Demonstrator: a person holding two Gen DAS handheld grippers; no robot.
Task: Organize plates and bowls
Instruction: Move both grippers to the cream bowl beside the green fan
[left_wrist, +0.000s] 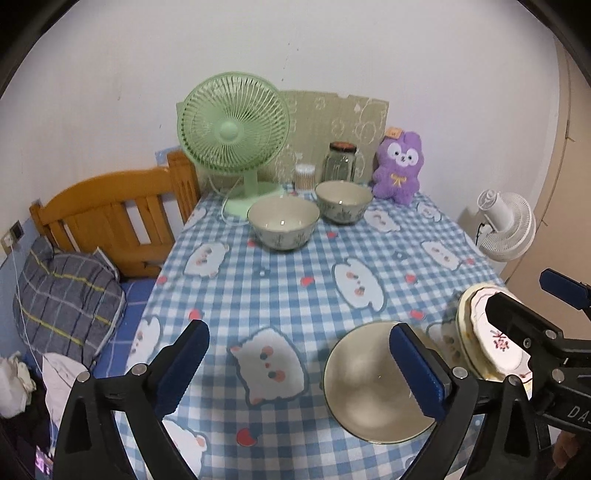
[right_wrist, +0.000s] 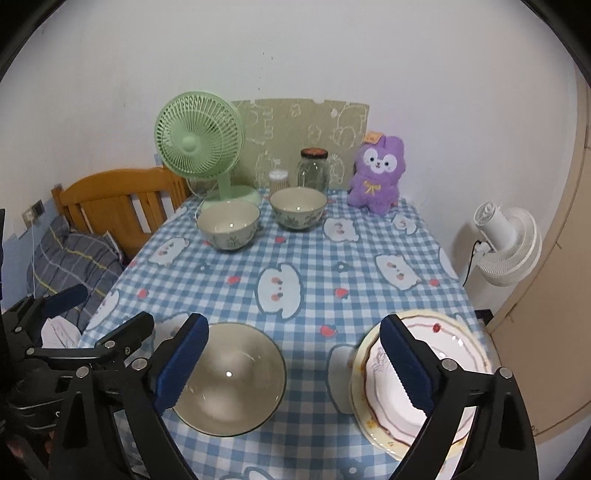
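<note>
- Left wrist view: left gripper (left_wrist: 301, 363) recorded with fingers (left_wrist: 183, 363) spread wide, nothing pinched; blue-checked worktop (left_wrist: 295, 291) seen between them.
- Near bowl (left_wrist: 373, 384) logged on the worktop, partly behind the gripper's right-hand finger, apart from it as far as can be told; two patterned bowls (left_wrist: 283, 221) stood at the far end, close together, before a green fan (left_wrist: 232, 133).
- Plates (left_wrist: 480, 332) noted as a stack at the right edge, under the right gripper (left_wrist: 532, 306).
- Right wrist view: right gripper (right_wrist: 293, 363) listed with fingers (right_wrist: 404, 363) likewise apart and empty; stacked plates (right_wrist: 458, 350) below the right-hand finger, near bowl (right_wrist: 229, 376) by the left-hand one.
- Step judged: between grasps, plates gathered, bowls unstacked.
- Next move judged: a far bowl to be reached, gripped by its rim, and nested into another.
</note>
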